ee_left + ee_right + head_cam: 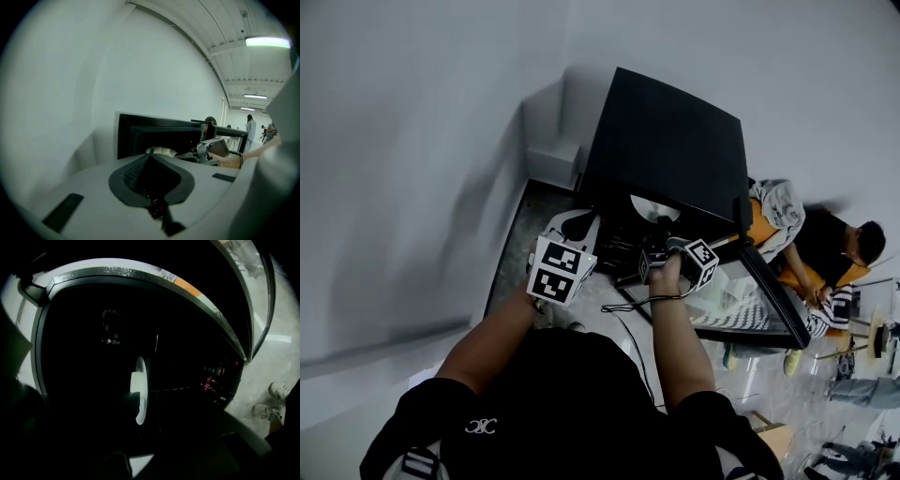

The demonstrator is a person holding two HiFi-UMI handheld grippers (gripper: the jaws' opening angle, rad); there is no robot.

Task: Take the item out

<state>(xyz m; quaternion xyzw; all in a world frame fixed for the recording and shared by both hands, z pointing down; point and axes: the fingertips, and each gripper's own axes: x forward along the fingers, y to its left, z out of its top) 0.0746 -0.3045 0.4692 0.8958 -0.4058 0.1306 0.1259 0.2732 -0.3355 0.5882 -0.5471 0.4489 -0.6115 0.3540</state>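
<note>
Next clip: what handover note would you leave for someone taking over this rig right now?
Left gripper: jaws together, empty, held outside the black oven.
Right gripper: reaching into the oven opening, jaws open, nothing gripped as far as its dark view shows.
White plate: inside the oven, just ahead of the right gripper.
Done: oven door is open.
Left: grip the plate and bring it out.

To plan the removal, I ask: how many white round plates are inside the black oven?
1. The white round plate lies inside the open black oven; more could be hidden in its dark interior.
</note>
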